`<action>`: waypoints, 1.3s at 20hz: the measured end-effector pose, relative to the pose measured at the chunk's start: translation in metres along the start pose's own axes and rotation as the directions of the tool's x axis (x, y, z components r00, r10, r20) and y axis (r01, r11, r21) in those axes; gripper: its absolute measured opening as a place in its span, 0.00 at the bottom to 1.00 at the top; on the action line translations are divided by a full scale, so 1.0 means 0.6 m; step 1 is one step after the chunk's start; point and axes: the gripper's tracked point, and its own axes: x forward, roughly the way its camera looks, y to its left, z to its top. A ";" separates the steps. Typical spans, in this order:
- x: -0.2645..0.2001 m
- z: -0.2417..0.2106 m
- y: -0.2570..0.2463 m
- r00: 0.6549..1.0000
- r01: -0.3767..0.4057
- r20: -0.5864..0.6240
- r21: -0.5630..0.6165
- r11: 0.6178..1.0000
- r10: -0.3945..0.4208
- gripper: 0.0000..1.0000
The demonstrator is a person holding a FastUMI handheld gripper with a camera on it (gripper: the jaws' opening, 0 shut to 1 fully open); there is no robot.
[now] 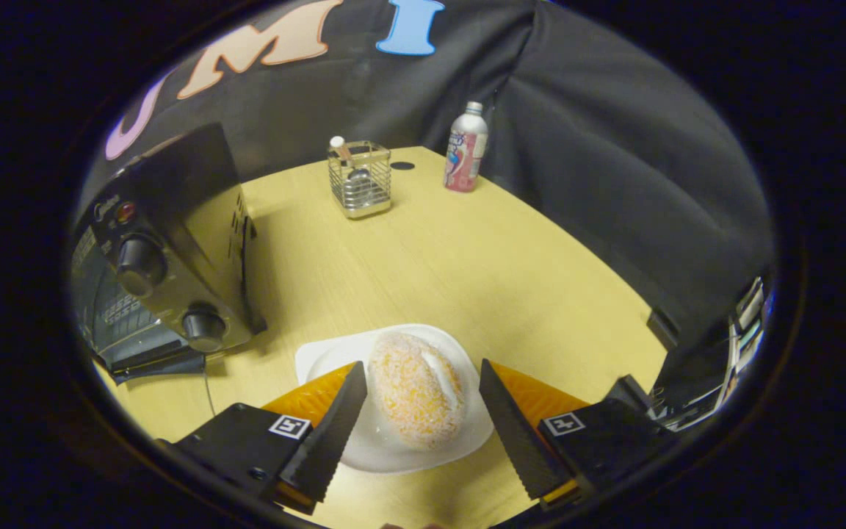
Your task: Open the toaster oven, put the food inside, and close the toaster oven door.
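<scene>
Two fingers (353, 400) of the gripper (423, 378) stick out at the bottom, and they are wide apart. Between them lies the bun (416, 400). It is round and orange-yellow, dusted with sugar, with a streak of white cream along its right side. One finger is just beside the bun's left side and may touch it, but I cannot tell. On the other side a gap shows between finger and bun, so the gripper is not squeezing the bun.

That bun sits on a white plate (386, 448). Part of the plate hides behind the fingers. It rests on a pale wood table (467, 272).

Off to the left of the fingers, well apart from the plate, stands the oven (173, 235). It is dark and boxy. Two round knobs sit on its front, one above the other, with a small red light above them. Its door hangs open and lies down flat in front of it. A rack shows inside. A thin cord runs along the table from under the oven.

Far beyond the fingers, near the back of the table, stands a wire holder (359, 178) with a white-topped thing in it. Right of the holder stands a pink and white bottle (465, 148), upright, with its cap on.
</scene>
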 end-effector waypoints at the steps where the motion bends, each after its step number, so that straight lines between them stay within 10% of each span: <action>1: 0.004 -0.003 -0.001 1.000 -0.009 -0.010 0.015 1.000 0.009 0.99; 15: 0.001 -0.024 0.035 0.991 -0.099 -0.069 0.210 0.973 0.116 0.70; 26: -0.156 0.037 0.141 0.960 -0.277 0.161 0.465 0.841 0.228 0.70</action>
